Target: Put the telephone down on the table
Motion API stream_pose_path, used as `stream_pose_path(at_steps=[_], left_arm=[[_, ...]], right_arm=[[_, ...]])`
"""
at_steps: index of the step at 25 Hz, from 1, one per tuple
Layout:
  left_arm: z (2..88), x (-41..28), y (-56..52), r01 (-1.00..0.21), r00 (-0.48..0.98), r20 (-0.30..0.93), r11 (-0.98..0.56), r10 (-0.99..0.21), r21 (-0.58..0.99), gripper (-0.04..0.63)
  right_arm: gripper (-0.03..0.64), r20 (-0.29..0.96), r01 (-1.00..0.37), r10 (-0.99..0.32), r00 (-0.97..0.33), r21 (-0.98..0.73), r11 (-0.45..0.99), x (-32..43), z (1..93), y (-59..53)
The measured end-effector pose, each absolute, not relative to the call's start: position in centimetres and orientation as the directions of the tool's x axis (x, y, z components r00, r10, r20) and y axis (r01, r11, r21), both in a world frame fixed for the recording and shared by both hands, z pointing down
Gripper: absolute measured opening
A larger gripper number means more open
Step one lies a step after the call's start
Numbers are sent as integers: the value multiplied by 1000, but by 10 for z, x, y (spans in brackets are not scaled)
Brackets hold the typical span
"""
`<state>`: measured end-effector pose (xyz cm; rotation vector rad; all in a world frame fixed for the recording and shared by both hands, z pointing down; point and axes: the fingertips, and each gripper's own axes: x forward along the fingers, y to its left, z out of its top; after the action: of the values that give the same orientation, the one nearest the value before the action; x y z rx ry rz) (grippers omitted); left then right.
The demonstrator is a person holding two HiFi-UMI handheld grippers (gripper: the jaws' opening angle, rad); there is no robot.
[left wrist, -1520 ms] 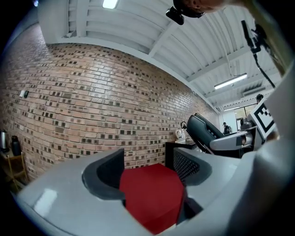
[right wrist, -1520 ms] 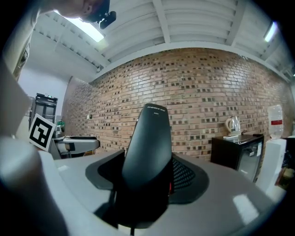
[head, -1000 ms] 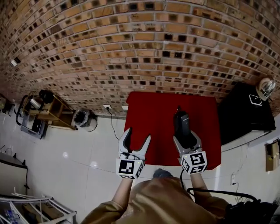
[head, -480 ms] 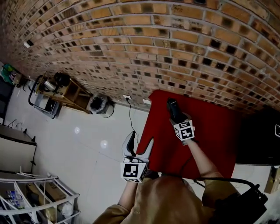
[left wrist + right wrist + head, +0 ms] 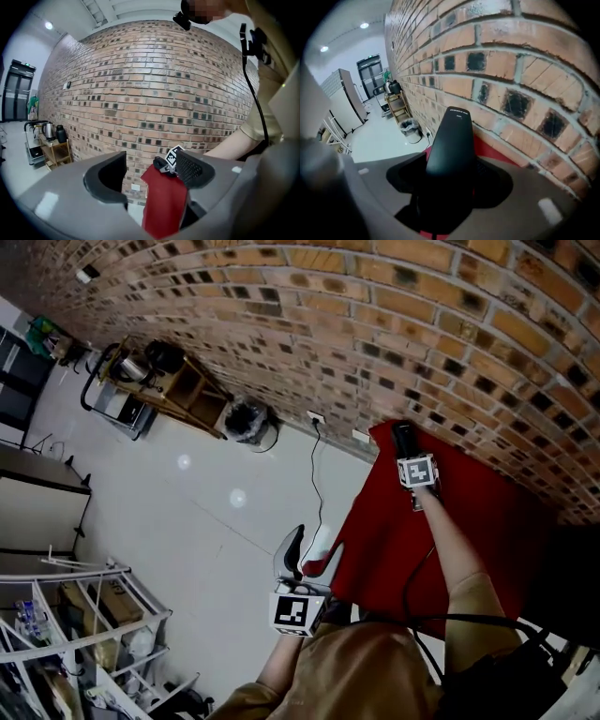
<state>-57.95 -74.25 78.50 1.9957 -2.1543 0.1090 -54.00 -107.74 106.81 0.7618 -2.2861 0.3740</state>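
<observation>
The black telephone handset [image 5: 403, 438] [image 5: 452, 145] is clamped between the jaws of my right gripper [image 5: 406, 452] [image 5: 450, 182]. It hangs over the far left corner of the red table [image 5: 441, 540] [image 5: 494, 149], close to the brick wall. I cannot tell whether it touches the cloth. My left gripper [image 5: 316, 542] [image 5: 152, 171] stands open and empty, off the table's left edge over the floor. In the left gripper view the red table [image 5: 164, 201] and the handset [image 5: 159, 163] show between its jaws.
The brick wall [image 5: 394, 324] runs right behind the table. A wooden trolley with kettles [image 5: 173, 381], a bin [image 5: 249, 421] and a wall socket with its cable [image 5: 316, 423] stand to the left. A metal rack [image 5: 84, 615] is at the lower left, a black unit [image 5: 577, 568] at the right.
My right gripper has carried the telephone away from me and down to the table's far left corner by the wall. The left gripper stayed open and sank a little. The head view swung left.
</observation>
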Motion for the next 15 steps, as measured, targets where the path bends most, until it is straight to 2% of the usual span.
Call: stream_pose_path(at_steps=[3, 5, 6, 8, 9, 13, 15], left_arm=[[796, -596, -731, -989, -102, 204, 120, -974, 81, 333], [798, -603, -727, -988, -115, 203, 133, -972, 80, 333], [798, -604, -725, -988, -116, 202, 134, -973, 79, 333], [794, -605, -724, -988, -112, 196, 130, -974, 80, 333], [791, -605, -724, -988, -109, 190, 127, -976, 83, 333], [762, -593, -733, -994, -82, 78, 88, -994, 71, 333], [747, -577, -739, -996, -51, 66, 55, -997, 71, 333]], right_arm=[[299, 753, -675, -394, -526, -89, 732, -536, 1096, -1079], [307, 753, -707, -403, -520, -115, 697, -533, 1107, -1078], [329, 739, -714, -417, -530, -124, 689, -532, 1111, -1080], [461, 705, -719, -448, -549, -126, 683, -529, 1120, -1084], [488, 689, -713, -458, -562, -123, 690, -527, 1111, -1081], [488, 600, -669, -481, -639, -125, 732, -502, 1027, -1037], [486, 531, -660, -503, -682, -152, 736, -477, 989, -1013]])
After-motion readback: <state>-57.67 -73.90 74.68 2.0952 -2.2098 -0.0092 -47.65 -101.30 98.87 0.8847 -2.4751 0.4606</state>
